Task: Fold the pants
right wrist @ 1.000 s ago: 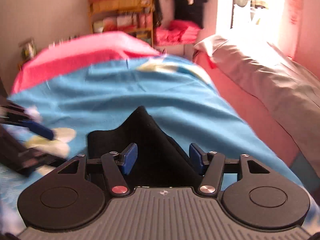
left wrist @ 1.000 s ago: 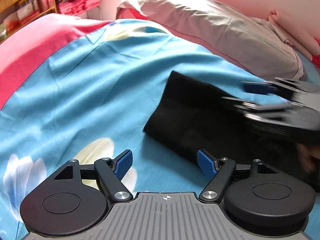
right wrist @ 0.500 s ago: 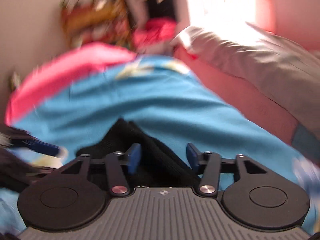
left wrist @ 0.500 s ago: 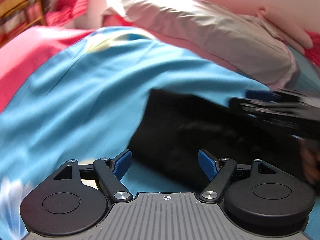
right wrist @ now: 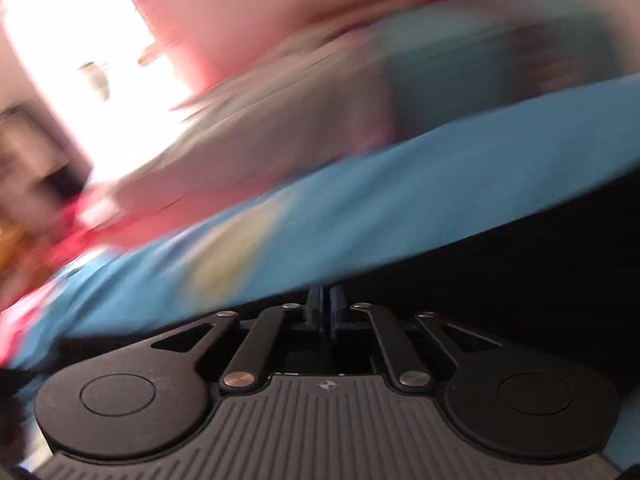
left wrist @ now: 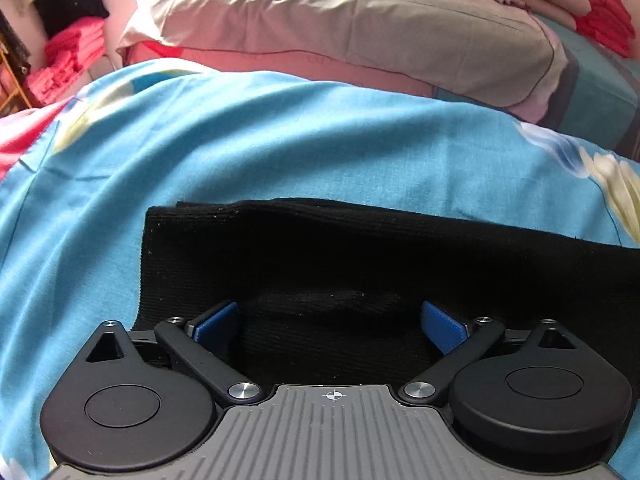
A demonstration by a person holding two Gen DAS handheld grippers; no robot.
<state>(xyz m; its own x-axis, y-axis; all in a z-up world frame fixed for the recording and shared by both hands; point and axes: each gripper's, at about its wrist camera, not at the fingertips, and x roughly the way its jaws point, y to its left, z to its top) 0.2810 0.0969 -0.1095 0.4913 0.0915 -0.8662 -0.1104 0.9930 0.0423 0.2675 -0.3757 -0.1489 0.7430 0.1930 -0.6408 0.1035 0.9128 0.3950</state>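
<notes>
Left wrist view: folded black pants (left wrist: 360, 264) lying flat on blue floral bedsheet (left wrist: 280, 140), long axis running 9 to 3 o'clock, squared end at 9 o'clock, other end passing out of view at 3 o'clock. Left gripper (left wrist: 330, 322) poised over near edge of pants, blue fingers (left wrist: 216, 320) standing wide apart, a raised fold of cloth between them, pads not pressing on it. Grey pillow (left wrist: 360, 28) at 12 o'clock, beyond sheet.

Right wrist view, heavily blurred and tilted: right gripper (right wrist: 326, 312) with fingers just closed to a narrow slit; anything pinched between them, cannot tell. Pants (right wrist: 540, 272) seen as dark mass from 6 toward 3 o'clock, edge rising toward 2 o'clock against bedsheet (right wrist: 360, 208).
</notes>
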